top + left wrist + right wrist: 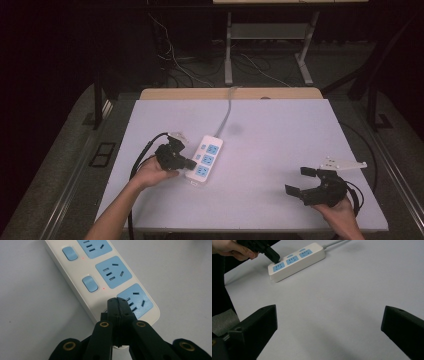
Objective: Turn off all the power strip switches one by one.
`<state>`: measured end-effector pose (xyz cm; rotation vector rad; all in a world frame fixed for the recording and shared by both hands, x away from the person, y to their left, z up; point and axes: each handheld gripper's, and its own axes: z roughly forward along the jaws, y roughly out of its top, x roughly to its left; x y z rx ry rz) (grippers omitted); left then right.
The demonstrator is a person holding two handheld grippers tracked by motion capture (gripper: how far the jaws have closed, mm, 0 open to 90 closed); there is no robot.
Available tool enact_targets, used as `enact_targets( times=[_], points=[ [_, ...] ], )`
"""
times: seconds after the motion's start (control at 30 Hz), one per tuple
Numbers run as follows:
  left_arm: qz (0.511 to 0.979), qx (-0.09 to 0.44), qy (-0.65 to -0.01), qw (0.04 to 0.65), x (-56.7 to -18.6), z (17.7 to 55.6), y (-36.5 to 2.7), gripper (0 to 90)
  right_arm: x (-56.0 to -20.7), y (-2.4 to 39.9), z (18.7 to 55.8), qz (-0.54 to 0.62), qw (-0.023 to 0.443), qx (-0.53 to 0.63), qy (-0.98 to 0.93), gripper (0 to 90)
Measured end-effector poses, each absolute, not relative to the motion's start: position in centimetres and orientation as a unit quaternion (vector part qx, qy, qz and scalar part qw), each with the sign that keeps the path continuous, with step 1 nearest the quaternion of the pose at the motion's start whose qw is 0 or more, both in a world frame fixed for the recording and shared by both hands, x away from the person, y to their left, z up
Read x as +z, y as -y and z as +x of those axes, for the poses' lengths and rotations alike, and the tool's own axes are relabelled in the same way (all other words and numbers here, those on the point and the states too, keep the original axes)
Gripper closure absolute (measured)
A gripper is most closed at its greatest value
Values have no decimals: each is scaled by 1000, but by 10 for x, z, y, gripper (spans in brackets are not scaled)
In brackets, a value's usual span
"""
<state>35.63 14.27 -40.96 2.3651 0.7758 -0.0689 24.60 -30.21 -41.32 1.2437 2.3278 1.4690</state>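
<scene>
A white power strip with three blue sockets lies on the table left of centre, and its cable runs to the far edge. My left gripper is shut, with nothing between its jaws. In the left gripper view its closed tips sit over the strip beside the nearest socket, where a third switch would be; whether they touch it I cannot tell. Two blue switches show, each with a small red light lit. My right gripper rests open near the front right, far from the strip.
The white table top lies bare between the strip and my right gripper. Behind the wooden far edge stand desk legs and loose floor cables. A grey foam piece shows at the left of the right gripper view.
</scene>
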Motion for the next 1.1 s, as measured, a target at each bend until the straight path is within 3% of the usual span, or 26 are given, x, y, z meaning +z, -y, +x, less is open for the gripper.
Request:
enact_targets(
  times=[0.5,1.1],
  points=[
    [902,13,-283,327,-404,350,-140,895,-413,302,246,410,62,485,-770,4],
    [903,26,-267,336,-378,360,-132,894,-412,302,245,409,63,485,-771,4]
  ],
)
